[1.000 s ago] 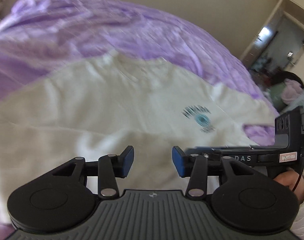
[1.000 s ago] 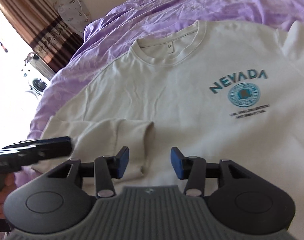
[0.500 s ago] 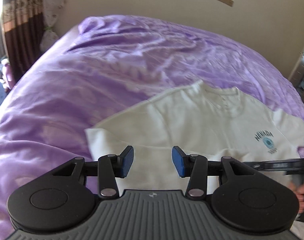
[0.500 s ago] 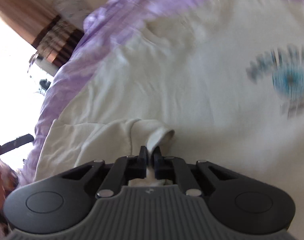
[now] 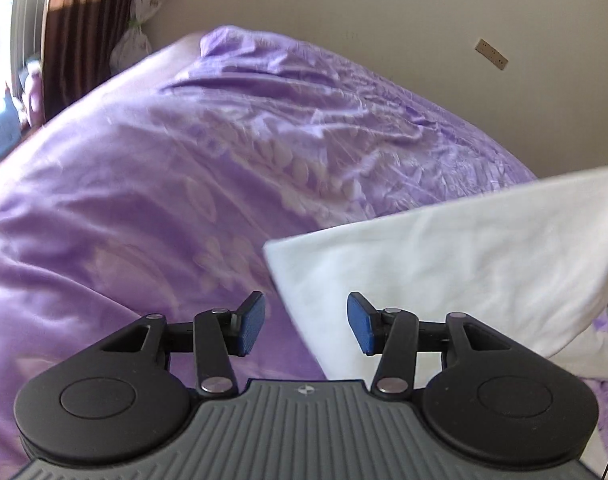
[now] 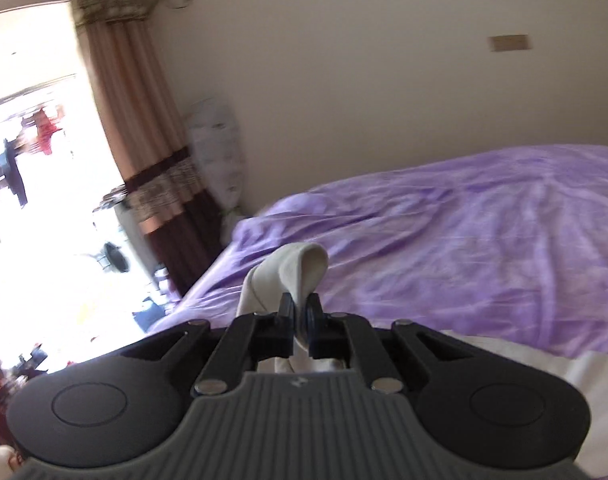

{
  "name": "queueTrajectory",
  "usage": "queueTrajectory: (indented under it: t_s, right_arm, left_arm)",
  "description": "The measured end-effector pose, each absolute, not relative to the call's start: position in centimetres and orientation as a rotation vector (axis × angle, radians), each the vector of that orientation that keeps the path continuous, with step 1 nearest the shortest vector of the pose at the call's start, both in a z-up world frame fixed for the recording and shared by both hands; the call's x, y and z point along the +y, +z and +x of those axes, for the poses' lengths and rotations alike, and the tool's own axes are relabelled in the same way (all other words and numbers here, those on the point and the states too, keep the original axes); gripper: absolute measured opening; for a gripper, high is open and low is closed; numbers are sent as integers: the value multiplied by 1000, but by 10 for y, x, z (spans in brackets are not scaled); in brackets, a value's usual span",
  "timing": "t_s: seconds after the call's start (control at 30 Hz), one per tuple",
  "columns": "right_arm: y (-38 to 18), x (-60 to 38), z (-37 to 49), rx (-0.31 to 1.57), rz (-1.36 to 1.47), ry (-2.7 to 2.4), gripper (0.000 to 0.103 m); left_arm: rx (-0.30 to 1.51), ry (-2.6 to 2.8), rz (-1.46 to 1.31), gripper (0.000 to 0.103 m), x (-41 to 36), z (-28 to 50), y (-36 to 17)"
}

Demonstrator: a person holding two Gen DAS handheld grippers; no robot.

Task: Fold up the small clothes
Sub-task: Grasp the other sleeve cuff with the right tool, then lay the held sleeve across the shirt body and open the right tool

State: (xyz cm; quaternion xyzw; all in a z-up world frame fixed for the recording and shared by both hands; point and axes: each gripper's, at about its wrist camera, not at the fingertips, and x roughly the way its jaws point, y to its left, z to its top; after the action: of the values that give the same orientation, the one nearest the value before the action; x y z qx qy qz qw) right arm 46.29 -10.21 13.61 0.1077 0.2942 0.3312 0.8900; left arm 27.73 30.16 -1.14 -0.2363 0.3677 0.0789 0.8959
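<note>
A cream sweatshirt [image 5: 464, 256] lies on a purple bedspread [image 5: 184, 184]; in the left wrist view one side of it is raised off the bed at the right. My left gripper [image 5: 306, 328] is open and empty, with its jaws either side of the sweatshirt's lower left corner, not touching it. My right gripper [image 6: 300, 316] is shut on a fold of the sweatshirt's sleeve cuff [image 6: 292, 272], held up above the bed. More of the sweatshirt [image 6: 564, 372] shows low at the right in that view. The printed front is hidden.
The purple bedspread [image 6: 464, 232] fills the space ahead. A beige wall [image 6: 384, 80] is behind the bed. A brown curtain [image 6: 144, 160] and a bright doorway stand at the left. A wall socket plate [image 5: 491, 53] is on the far wall.
My right gripper closed on the sleeve cuff and lifted it, tilting up off the sweatshirt. My left gripper swung left and stayed open; the sweatshirt's side now rises at its right.
</note>
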Motion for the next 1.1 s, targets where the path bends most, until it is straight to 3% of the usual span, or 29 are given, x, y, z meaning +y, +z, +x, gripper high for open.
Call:
queueTrajectory:
  t_s: [0.27, 0.43, 0.5, 0.57, 0.73, 0.87, 1.03, 1.1]
  right_arm:
    - [27, -159, 508, 827, 268, 503, 1]
    - [-17, -172, 514, 866, 288, 484, 1]
    - [-23, -175, 517, 866, 288, 484, 1]
    - [-26, -179, 520, 869, 284, 479, 1]
    - [-23, -196, 526, 870, 306, 450, 1]
    - [-34, -205, 545, 904, 303, 357, 1]
    - [-88, -199, 569, 1011, 317, 295, 2]
    - [-99, -199, 571, 1026, 332, 270, 11]
  left_arm:
    - [733, 160, -759, 59, 311, 311, -69]
    - [764, 163, -849, 58, 307, 338, -96]
    - [787, 182, -833, 46, 303, 346, -104]
    - [791, 182, -818, 3, 301, 349, -109]
    - [687, 105, -720, 3, 300, 336, -77]
    - [750, 112, -628, 3, 306, 346, -67]
    - [817, 141, -592, 4, 302, 357, -85]
    - [822, 191, -587, 9, 302, 355, -87]
